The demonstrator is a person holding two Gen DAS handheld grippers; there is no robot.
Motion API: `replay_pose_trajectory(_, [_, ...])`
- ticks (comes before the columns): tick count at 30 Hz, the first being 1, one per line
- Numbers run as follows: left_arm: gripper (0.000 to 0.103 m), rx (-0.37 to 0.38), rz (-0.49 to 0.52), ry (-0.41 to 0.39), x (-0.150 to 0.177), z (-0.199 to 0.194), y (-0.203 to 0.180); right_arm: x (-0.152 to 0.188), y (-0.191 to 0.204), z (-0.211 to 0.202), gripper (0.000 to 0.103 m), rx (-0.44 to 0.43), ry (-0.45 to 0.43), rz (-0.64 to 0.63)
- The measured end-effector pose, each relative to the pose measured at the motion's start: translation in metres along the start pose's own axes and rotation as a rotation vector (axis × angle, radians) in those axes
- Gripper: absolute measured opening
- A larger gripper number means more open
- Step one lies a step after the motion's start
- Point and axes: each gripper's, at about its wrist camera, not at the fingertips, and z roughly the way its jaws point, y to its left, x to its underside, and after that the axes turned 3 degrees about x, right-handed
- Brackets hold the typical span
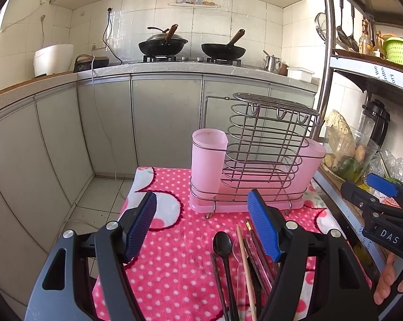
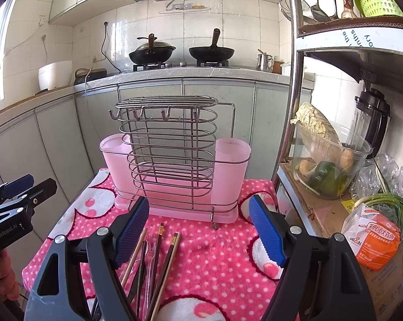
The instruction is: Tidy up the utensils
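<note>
On the pink dotted cloth (image 1: pixel 169 240), near the front of the table, a bundle of utensils lies loose: a black spoon (image 1: pixel 223 251), several chopsticks (image 2: pixel 165 262) and a clear fork (image 2: pixel 150 254). Their long axis runs from near to far, toward the pink holder (image 2: pixel 174 171) with its wire rack, which stands empty at the far side. The left gripper (image 1: pixel 201 227) is wide open and holds nothing; the bundle lies under its right finger. The right gripper (image 2: pixel 198 230) is also open and empty, with the bundle under its left finger. Both look about equally near, so I cannot say which should reach first.
</note>
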Motion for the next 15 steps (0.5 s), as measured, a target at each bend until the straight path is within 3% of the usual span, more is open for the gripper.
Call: replay_pose_trajectory(15, [0.071, 0.000, 0.000, -0.002, -0.0007, 0.0001, -0.0008, -0.0009, 0.0011, -0.0008, 0.076, 0.001, -0.003, -0.002])
